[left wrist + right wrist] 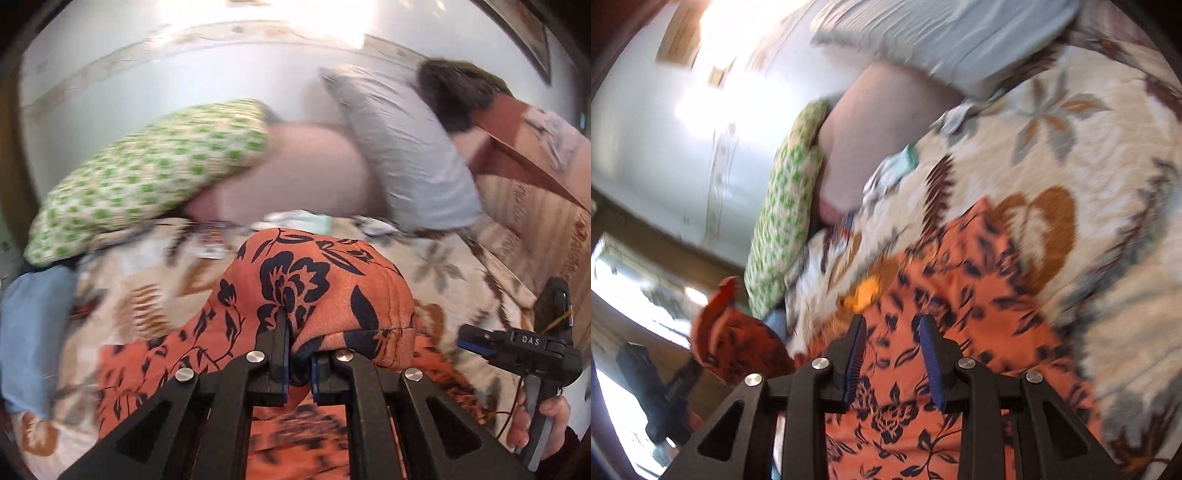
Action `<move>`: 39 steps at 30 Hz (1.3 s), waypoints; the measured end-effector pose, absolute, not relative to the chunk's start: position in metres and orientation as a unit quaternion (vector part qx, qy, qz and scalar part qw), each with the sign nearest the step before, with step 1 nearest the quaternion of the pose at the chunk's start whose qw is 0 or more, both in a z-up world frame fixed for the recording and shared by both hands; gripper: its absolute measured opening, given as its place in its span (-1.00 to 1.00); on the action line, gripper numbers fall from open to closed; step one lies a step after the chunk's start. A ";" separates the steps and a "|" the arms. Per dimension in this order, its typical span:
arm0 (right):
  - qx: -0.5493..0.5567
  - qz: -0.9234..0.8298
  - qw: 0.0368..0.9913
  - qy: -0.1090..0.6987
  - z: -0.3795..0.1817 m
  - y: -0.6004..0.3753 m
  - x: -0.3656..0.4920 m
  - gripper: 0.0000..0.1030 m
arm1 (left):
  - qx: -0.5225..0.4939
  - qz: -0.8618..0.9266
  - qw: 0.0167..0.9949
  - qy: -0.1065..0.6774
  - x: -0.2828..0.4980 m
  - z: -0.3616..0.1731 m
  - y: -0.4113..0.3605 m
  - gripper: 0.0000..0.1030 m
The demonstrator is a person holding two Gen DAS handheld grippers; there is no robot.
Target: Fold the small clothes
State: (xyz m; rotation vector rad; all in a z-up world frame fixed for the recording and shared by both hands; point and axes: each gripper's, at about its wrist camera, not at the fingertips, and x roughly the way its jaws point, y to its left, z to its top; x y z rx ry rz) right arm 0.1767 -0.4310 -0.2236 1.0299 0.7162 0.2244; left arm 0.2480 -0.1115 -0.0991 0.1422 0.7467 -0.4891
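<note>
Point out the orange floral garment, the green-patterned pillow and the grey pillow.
orange floral garment point(295, 280): left wrist view, on the raised fold above the fingers.
green-patterned pillow point(147, 173): left wrist view, middle of its cover.
grey pillow point(402, 147): left wrist view, centre of its face.

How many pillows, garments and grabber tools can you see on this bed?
Pillows: 2 (green-checked pillow, grey pillow)
Garments: 1 (orange floral garment)
Grabber tools: 2 (left gripper, right gripper)
Total: 5
</note>
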 end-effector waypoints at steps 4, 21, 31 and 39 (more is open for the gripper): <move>0.515 0.089 0.788 0.325 -0.231 -0.464 0.173 -0.36 | 0.081 -0.284 0.862 0.412 0.246 -0.144 -0.192 -0.84; 0.550 0.136 0.705 0.427 -0.267 -0.436 0.200 0.30 | -0.020 -0.250 0.872 0.420 0.225 -0.164 -0.086 0.31; 0.430 0.066 0.792 0.429 -0.266 -0.415 0.232 0.04 | -0.048 -0.075 0.873 0.480 0.259 -0.254 0.039 0.30; 0.296 0.055 0.892 0.336 -0.207 -0.392 0.230 -0.75 | 0.020 -0.069 0.885 0.459 0.252 -0.260 0.026 0.30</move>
